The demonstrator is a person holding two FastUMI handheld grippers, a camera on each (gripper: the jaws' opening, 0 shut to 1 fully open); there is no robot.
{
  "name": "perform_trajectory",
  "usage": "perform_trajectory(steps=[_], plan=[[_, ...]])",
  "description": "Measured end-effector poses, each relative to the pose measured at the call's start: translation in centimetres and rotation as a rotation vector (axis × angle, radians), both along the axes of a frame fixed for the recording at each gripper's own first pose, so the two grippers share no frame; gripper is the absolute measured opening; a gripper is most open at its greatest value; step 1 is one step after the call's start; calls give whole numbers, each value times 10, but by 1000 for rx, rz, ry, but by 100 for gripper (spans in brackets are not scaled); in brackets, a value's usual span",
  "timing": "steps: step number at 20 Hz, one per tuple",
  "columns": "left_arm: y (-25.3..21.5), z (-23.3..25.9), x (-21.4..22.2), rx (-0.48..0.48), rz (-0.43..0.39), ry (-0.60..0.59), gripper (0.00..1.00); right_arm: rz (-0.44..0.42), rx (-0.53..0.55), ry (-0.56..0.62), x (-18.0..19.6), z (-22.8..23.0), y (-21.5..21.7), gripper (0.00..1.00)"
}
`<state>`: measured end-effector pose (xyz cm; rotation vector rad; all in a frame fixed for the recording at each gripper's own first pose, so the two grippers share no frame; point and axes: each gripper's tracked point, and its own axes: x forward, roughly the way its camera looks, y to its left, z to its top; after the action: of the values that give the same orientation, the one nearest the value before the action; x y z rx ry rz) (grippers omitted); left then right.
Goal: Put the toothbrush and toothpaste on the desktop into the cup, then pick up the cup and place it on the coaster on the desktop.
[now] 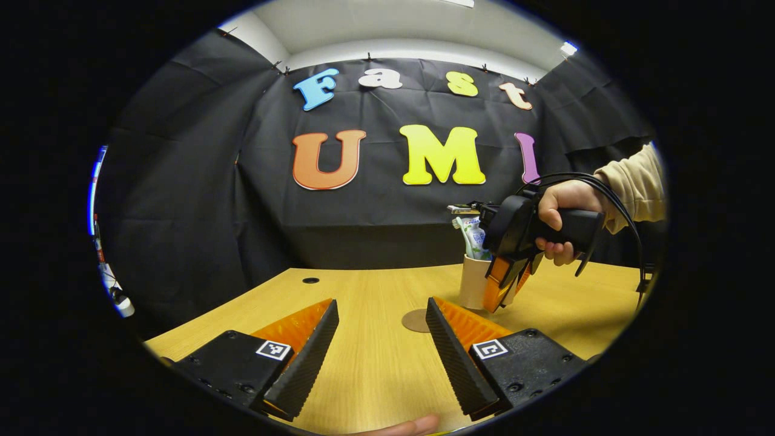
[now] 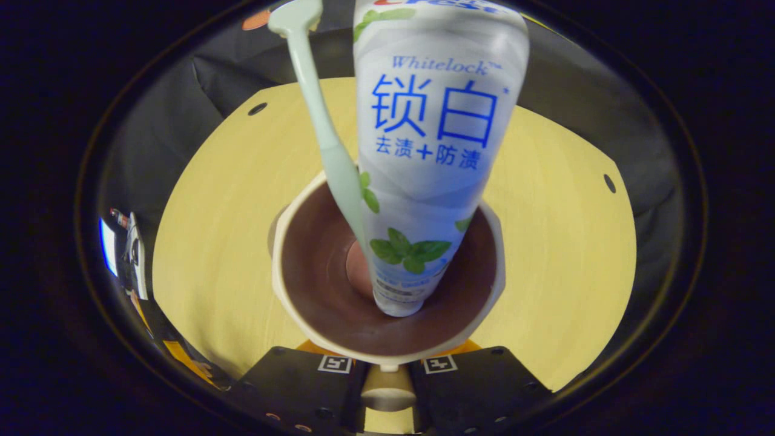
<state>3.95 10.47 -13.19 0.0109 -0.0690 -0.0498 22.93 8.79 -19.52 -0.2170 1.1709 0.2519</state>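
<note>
In the left gripper view the left tongs (image 1: 381, 339) stand wide apart over the wooden bench (image 1: 375, 369), holding nothing; between and just beyond their fingers a round coaster (image 1: 415, 320) lies flat on the bench; a fingertip shows at the lower edge. Farther off to the right a hand (image 1: 560, 221) in a pale sleeve (image 1: 636, 184) holds the right tongs (image 1: 505, 284), which point down against the side of the pale cup (image 1: 471, 281) — the cup is just beside the coaster, not centred on it. In the right gripper view the right tongs (image 2: 387, 387) are narrowed on the cup's handle (image 2: 387, 392), a finger on each side; the cup's brown inside holds the toothpaste (image 2: 424, 181) tube, cap down, and the pale green toothbrush (image 2: 324, 133) leaning beside it; both rise well above the rim.
</note>
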Motion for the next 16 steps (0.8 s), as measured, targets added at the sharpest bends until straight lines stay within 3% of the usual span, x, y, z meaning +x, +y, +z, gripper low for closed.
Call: perform_trajectory(steps=[6,10,16], plan=[[37,-5,-13,22,66,7,93,73,-25,16,0,-1,5,27],[41,-6,-19,23,63,3,93,113,-40,41,2,-4,8,27],[43,-8,-22,21,64,7,93,102,-47,48,10,-3,7,27]])
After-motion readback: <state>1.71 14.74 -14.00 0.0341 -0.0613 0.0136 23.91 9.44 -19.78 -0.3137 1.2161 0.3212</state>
